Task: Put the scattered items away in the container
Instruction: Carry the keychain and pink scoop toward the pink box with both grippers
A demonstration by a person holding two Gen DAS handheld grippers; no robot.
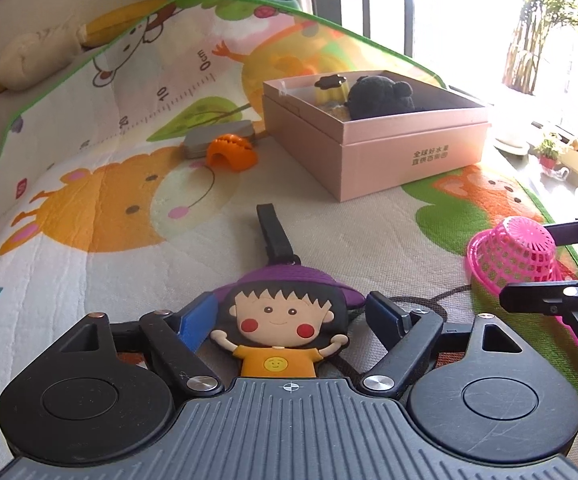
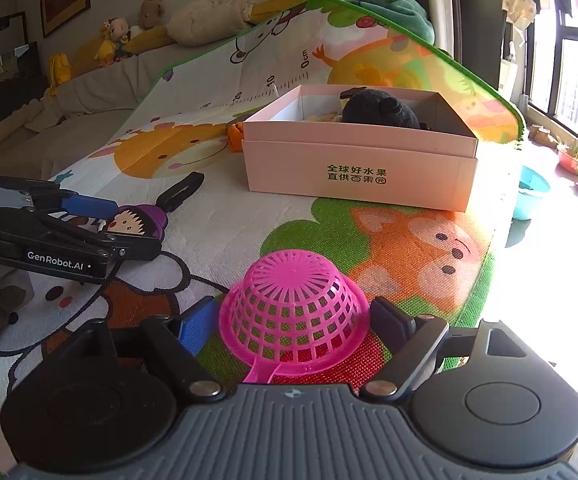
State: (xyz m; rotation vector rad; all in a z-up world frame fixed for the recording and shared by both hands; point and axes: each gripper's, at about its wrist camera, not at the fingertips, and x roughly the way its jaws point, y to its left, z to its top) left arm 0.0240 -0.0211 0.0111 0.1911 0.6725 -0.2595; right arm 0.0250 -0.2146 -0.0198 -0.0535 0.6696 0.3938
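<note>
Likely to slip: flat cartoon tag [image 1: 277,328] pinched only at thin edges, pink basket [image 2: 293,312] tapered and springy (dome up, upside down). Left gripper [image 1: 289,316] and right gripper [image 2: 293,320] both jaws wide, straddling, not clamped. Pink box [image 2: 361,160] far on the mat [image 2: 229,208].

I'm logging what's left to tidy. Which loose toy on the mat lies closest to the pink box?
The orange toy, lying beside the pink box at its left corner. The cartoon girl tag and pink basket sit far nearer the grippers.
</note>
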